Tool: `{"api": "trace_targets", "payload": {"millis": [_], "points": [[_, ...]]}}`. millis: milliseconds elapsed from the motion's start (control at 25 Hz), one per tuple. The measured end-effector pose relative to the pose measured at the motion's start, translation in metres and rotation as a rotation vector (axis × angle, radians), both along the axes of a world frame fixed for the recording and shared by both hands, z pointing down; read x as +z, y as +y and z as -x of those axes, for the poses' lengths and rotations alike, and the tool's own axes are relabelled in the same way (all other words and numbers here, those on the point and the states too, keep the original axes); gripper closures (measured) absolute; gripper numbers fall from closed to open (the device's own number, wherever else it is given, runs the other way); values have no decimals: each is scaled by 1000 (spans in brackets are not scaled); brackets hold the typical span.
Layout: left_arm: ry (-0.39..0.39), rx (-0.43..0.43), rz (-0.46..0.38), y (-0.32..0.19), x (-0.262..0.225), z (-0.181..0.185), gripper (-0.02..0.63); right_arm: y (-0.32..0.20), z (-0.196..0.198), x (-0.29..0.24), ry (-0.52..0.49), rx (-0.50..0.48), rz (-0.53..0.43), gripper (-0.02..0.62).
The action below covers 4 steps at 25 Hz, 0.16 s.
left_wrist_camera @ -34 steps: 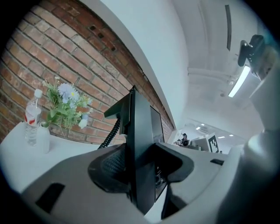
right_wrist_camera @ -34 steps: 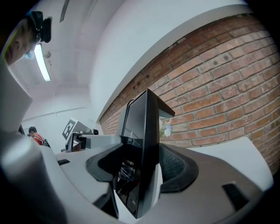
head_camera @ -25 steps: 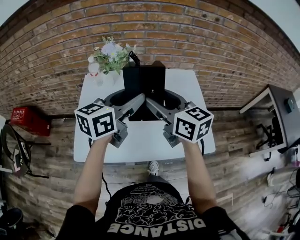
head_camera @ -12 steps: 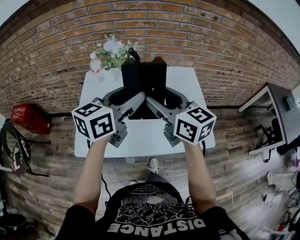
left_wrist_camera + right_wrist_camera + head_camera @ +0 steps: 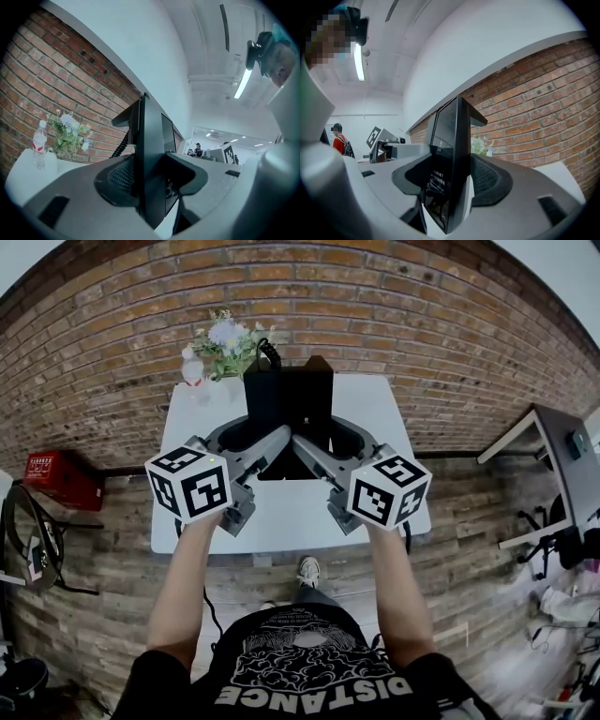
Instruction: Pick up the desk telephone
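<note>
- Brick wall (image 5: 422,324) backs a white table (image 5: 398,423); flowers (image 5: 225,338) and a bottle (image 5: 192,371) stand at its far left corner.
- We see the telephone (image 5: 289,399) over the far middle of the table, black, set upright on edge, with its coiled cord (image 5: 270,354) trailing toward the flowers.
- We read the left gripper (image 5: 255,439) as closed on the telephone's left side. Its own view shows one textured pad against the back face and the other jaw against the front face, with no gap.
- We read the right gripper (image 5: 323,439) the same way. It is clamped on the telephone's right side, with one jaw on each face.
- Done, in our judgement: approach and grasp are complete on both sides. The telephone stands upright, a pose it would not keep unaided, so the grippers carry it.
- In both gripper views, white surface shows beneath the telephone's lower edge, which suggests it is raised. We cannot confirm full clearance from the table.
- Left to do, in our judgement: raise the telephone clearly off the table with both grips kept even, and allow slack for the cord.
</note>
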<state>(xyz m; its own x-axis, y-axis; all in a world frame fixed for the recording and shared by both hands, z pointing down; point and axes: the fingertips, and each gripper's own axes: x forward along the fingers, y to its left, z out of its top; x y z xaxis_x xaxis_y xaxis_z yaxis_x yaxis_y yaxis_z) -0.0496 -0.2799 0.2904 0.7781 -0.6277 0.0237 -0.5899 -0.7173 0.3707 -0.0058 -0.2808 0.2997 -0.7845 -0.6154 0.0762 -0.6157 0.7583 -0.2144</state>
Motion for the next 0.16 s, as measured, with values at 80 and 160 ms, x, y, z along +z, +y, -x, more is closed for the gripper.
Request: {"api": "trace_targets", "payload": {"millis": [80,160], "points": [[-2,1,1,0,0,0,410,0,0,0,-2,1,1,344],[-5,3,2,0,0,0,410,0,0,0,-3,2,2,344]]}}
